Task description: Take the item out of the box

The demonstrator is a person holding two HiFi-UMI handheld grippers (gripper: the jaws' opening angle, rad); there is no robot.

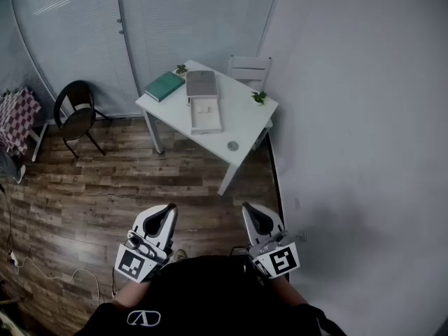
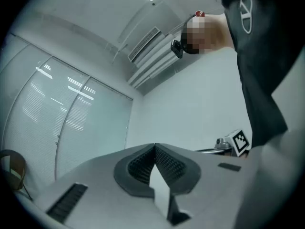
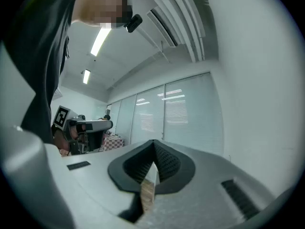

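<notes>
Head view is showing the person standing well apart from a white table [image 1: 248, 117], with a stretch of wood floor [image 1: 105, 180] lying between. The left gripper [image 1: 168, 208] and right gripper [image 1: 249, 207] are hanging close to the body, both with jaws pressed together and gripping nothing; each gripper view is showing ribbed pads meeting at the tip.

On the table, the open white box [image 1: 206, 115] is lying near the middle with a small pale item [image 1: 204, 106] sitting inside it. A grey flat panel [image 1: 201, 82] is touching the box's far end, and a green book [image 1: 164, 85] is lying just beside that. A small plant [image 1: 260, 97] and a round disc [image 1: 232, 145] are sitting nearer the table's edges.

A white chair [image 1: 249, 68] is standing behind the table, a black chair [image 1: 75, 114] off to the left beside a checkered cloth [image 1: 21, 117]. Blinds [image 1: 84, 19] are covering the far side, a plain wall [image 1: 364, 117] the right.
</notes>
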